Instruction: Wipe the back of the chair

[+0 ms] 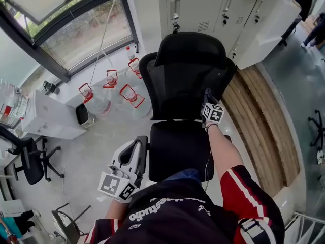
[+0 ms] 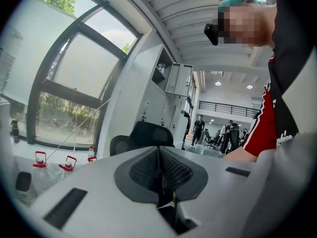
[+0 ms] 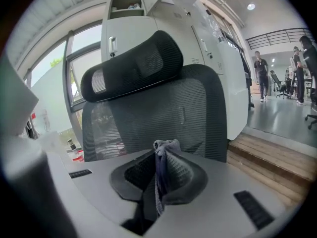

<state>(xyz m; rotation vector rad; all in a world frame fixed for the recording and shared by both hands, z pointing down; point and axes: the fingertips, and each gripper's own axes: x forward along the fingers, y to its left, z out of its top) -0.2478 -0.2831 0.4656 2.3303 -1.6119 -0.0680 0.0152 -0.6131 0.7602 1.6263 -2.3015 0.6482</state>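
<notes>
Where pale floor (image 1: 94, 149) meets lockers (image 1: 198, 4), the chair (image 1: 184, 83) stands.

- The pale grey floor (image 1: 96, 151) carries the black mesh office chair (image 1: 185, 80), which stands roughly mid-view.
- Left of the chair, four clear water jugs (image 1: 131, 96) with red handles stand close together on the floor, below the window.
- Further left of the chair stands a low white cabinet (image 1: 51, 118), with a small dark bin (image 1: 83, 115) just beside it on the chair's side.
- Well left of the chair, a second black office chair (image 1: 30, 161) stands on its wheeled base.
- Along the chair's right runs a raised wooden step (image 1: 259, 121).
- Behind the chair stand pale lockers (image 1: 213, 9).
</notes>
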